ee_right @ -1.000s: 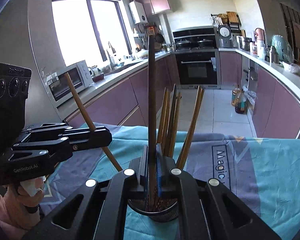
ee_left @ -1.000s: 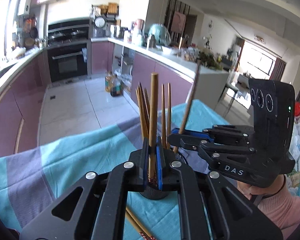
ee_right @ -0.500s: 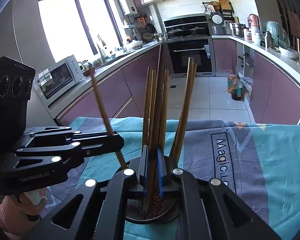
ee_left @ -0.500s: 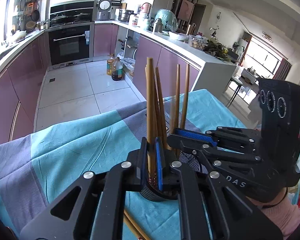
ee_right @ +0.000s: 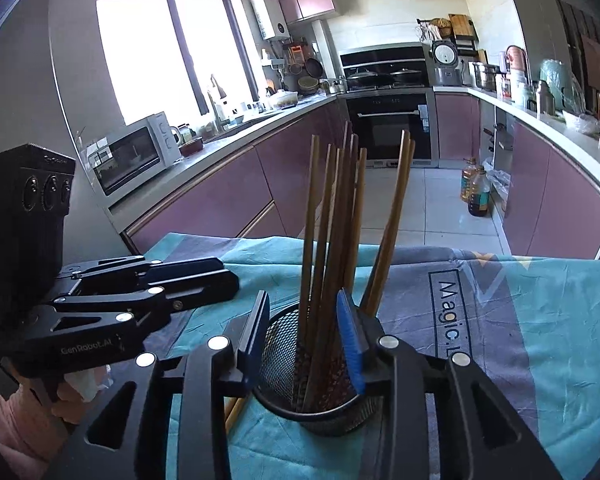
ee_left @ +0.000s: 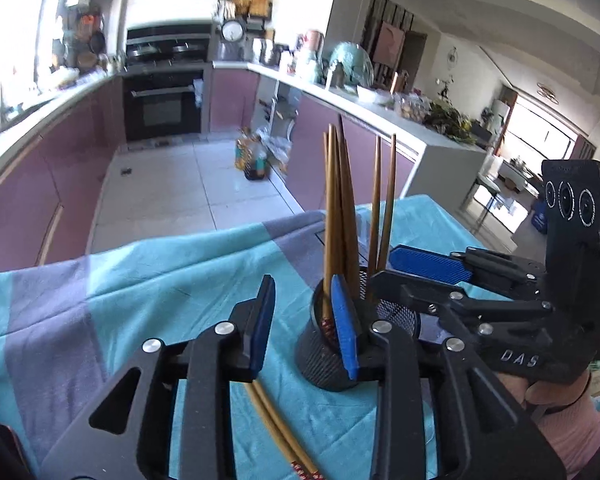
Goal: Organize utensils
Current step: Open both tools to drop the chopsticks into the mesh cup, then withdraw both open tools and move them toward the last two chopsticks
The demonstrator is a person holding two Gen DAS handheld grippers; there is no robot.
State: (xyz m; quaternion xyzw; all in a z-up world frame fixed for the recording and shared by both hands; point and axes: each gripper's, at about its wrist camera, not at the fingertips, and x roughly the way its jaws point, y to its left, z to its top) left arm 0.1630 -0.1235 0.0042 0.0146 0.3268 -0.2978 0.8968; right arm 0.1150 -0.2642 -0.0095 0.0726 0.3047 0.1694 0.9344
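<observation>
Both grippers, left gripper (ee_left: 304, 332) and right gripper (ee_right: 306, 336), have just spread apart, gripping nothing, chopsticks (ee_right: 340, 216) standing at twelve o'clock in the mesh holder (ee_right: 320, 408).

Both grippers' fingers (ee_left: 342, 322) (ee_right: 350, 338) freshly parted

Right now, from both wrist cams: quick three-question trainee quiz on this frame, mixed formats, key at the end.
1. True or false: the left gripper is clamped on a chopstick.
2. Where do most chopsticks stand? A) flat on the tablecloth B) upright in the black mesh holder C) in the microwave
3. Fill in: two loose chopsticks lie on the cloth ____ the left gripper.

Key
1. False. Both the left gripper and the right gripper have just been opening; neither pinches a stick.
2. B
3. under
</observation>
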